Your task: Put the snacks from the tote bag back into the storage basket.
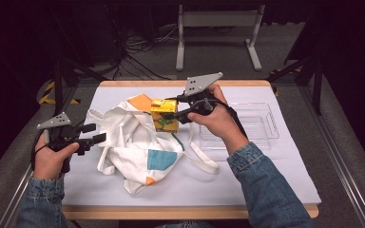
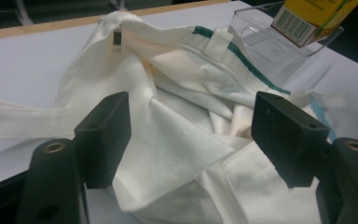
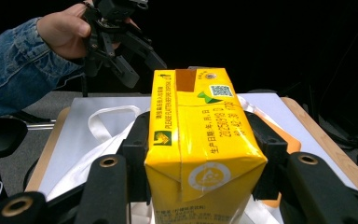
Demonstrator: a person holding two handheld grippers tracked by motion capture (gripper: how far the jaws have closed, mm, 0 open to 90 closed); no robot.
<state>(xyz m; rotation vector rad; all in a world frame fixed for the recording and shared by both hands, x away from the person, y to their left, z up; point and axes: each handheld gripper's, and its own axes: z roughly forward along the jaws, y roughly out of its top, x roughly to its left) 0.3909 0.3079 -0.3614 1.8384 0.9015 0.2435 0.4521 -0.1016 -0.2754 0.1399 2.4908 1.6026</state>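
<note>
One yellow drink carton point(image 1: 164, 114) is clamped between the jaws of the right claw point(image 1: 171, 108), lifted above the crumpled tote bag point(image 1: 135, 140) — in the right claw's own view the pads press on both sides of the carton point(image 3: 200, 140). There is one white cloth tote bag with orange and teal patches, lying in a heap in the middle of the counter point(image 1: 247, 185), its two handles trailing out. One clear plastic tray point(image 1: 261, 126) sits to the right of the bag, beside the person's right hand point(image 1: 218, 118). The left claw point(image 1: 91, 134) is held at the bag's left edge with its jaws standing apart — nothing pinched between them, the cloth point(image 2: 177, 140) lying just beyond.
</note>
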